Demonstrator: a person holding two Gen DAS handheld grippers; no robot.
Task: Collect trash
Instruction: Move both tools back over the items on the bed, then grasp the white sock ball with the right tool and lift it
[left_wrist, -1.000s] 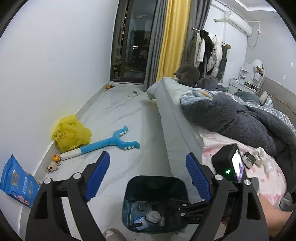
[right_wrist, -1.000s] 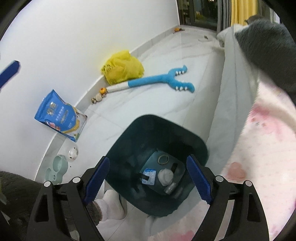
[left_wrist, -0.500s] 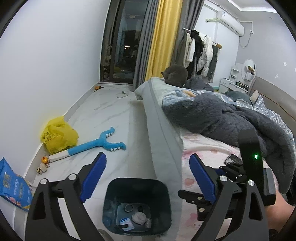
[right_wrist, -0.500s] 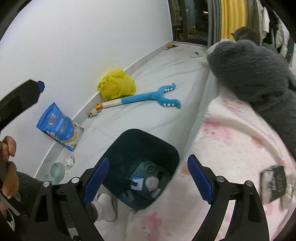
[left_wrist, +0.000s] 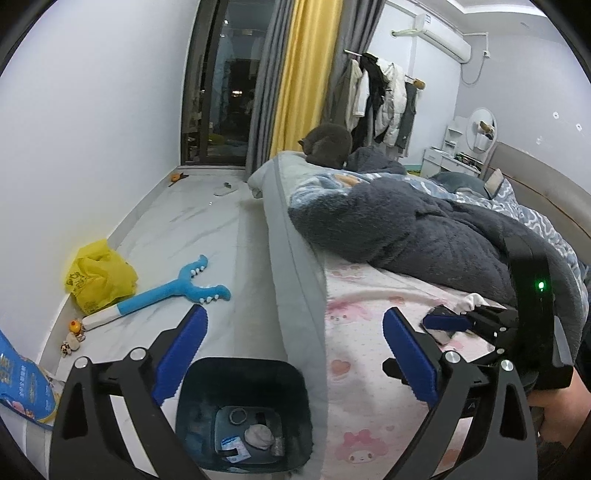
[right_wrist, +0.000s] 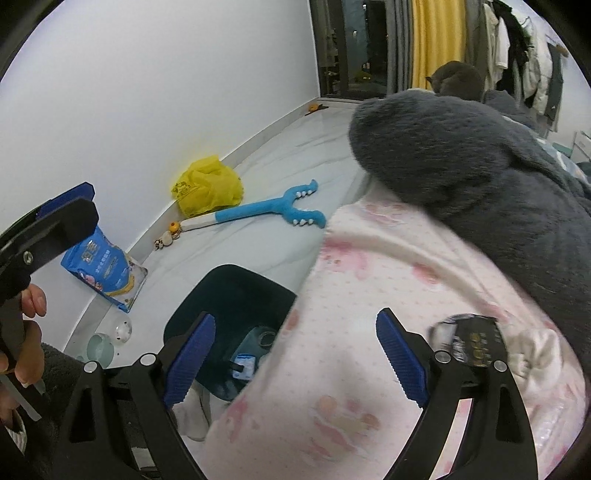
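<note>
Both grippers spread wide, nothing held; left gripper (left_wrist: 291, 354) has just been opening, empty. Right gripper (right_wrist: 295, 356) over pink sheet (right_wrist: 332, 295). Dark bin (left_wrist: 243, 376) at 6 o'clock on floor against bed edge, w/ scraps inside; sheet hides half of it in right view. Black wrapper (right_wrist: 471, 341) at 4 o'clock on sheet, blurred, beside white wad (right_wrist: 535, 350). Fuzzy grey blanket (left_wrist: 406, 229) behind. Yellow bag (left_wrist: 99, 275), blue forked toy (left_wrist: 170, 291) by wall, 10 o'clock.

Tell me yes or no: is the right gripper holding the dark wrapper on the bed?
No: the right gripper stands open and empty above the pink sheet, while the dark wrapper lies beside it.
</note>
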